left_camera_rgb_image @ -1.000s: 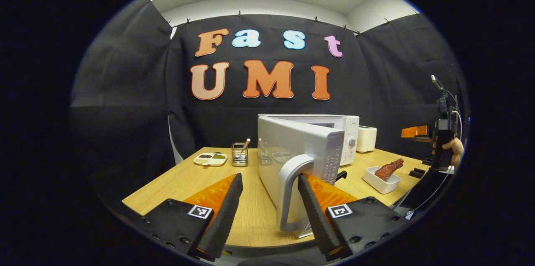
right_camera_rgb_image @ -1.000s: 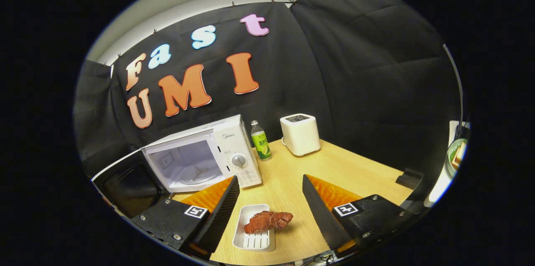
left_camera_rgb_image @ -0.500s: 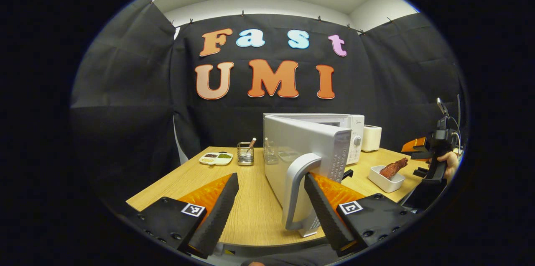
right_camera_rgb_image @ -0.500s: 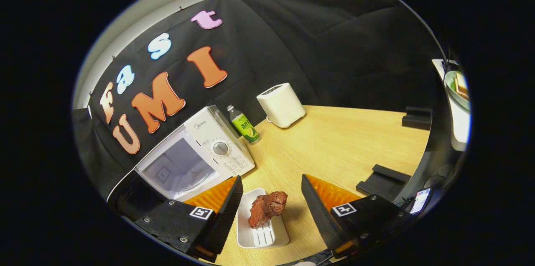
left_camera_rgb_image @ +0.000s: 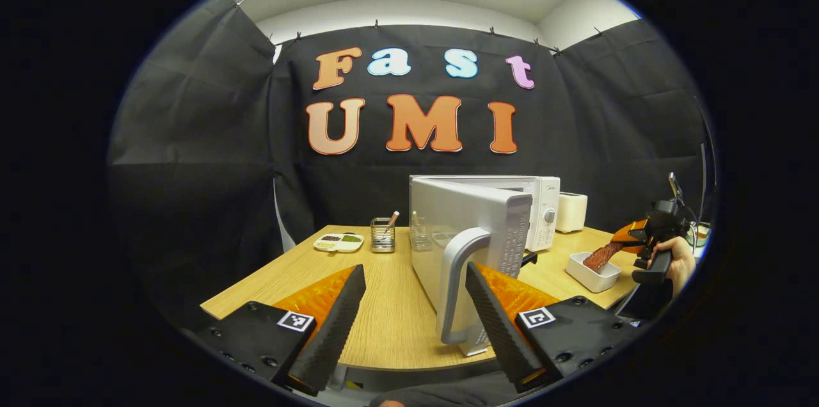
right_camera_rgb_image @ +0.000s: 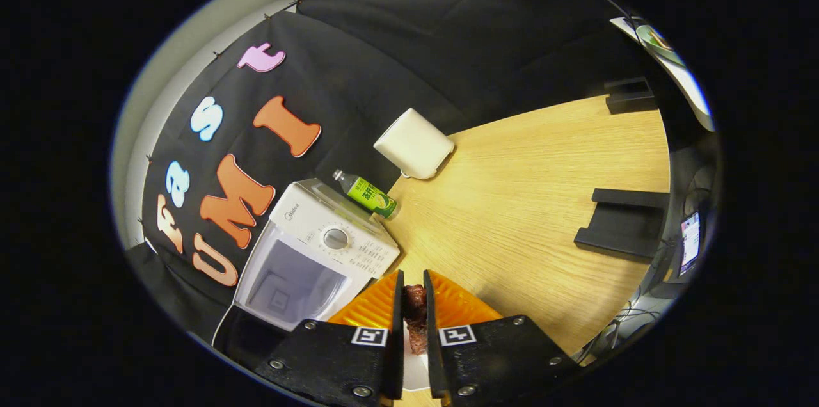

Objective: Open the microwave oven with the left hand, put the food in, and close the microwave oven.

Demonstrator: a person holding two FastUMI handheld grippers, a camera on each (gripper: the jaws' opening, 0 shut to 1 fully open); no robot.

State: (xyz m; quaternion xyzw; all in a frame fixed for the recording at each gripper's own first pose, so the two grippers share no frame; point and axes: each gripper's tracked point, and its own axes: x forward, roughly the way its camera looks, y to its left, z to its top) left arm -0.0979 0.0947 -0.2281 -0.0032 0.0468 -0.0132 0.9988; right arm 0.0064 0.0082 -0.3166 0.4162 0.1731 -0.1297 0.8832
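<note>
Left gripper view: the left gripper has its fingers spread wide over the table, grasping nothing. Its right-hand finger lies just beside the handle of the microwave door, which stands swung open toward the camera. Right of the microwave sits a white tray with the food, a reddish-brown strip, rising from it. The right gripper, held by a hand, is at the strip's upper end. A toaster stands behind.

Right gripper view: the right gripper is clenched on the food, both fingers pressing it, above the tray. The microwave gapes open beside a bottle and toaster.
</note>
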